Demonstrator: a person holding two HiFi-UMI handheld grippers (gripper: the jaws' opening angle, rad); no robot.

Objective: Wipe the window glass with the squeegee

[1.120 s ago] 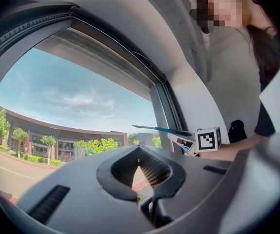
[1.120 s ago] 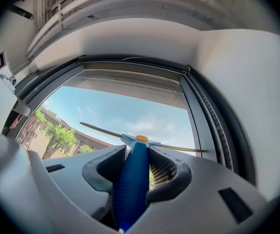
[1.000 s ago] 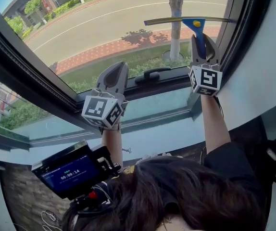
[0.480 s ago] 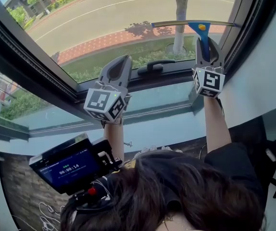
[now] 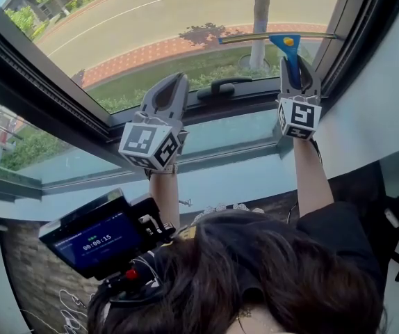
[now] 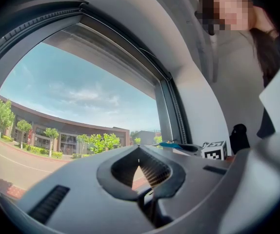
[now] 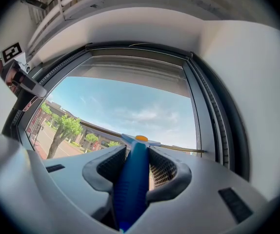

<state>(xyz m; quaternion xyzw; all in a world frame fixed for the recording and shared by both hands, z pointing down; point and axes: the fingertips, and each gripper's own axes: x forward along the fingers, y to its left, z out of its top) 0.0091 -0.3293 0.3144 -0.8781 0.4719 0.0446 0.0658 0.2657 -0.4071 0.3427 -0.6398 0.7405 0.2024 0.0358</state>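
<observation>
two grippers: my right gripper (image 5: 293,67) clenched on the squeegee (image 5: 283,40) handle; my left gripper (image 5: 171,94) closed on nothing, near the window handle (image 5: 222,88).
squeegee position: blade against the window glass (image 5: 151,26), right side, close to the frame.
handling: probably light; stiff handle, soft rubber edge, slick plastic.
hold point: mid-handle, below the blade head, for even pressure.

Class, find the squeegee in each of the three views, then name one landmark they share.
Head view: squeegee upper right, handle in the right gripper.
Left gripper view: squeegee a small blue sliver right of centre.
Right gripper view: squeegee bottom centre, handle between the jaws.
Shared landmark: window frame right of the squeegee.
</observation>
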